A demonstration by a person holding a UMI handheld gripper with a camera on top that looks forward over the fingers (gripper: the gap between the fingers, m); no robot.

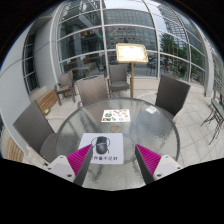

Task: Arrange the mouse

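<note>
Mouse [101, 148] sits on a white mat [103, 150] on the round glass table [150, 125], just ahead of my gripper [109, 162] and roughly centred between the fingers. Fingers are wide apart, nothing held; pink pads [80, 159] flank the near edge of the mat. A second printed card [116, 115] lies further back on the table, chairs [95, 90] around it. My plan: come in low and straight, keep the mouse centred, close across its sides, not its ends. Glass top looks slick, so I'd close slowly to avoid nudging it off the mat.
</note>
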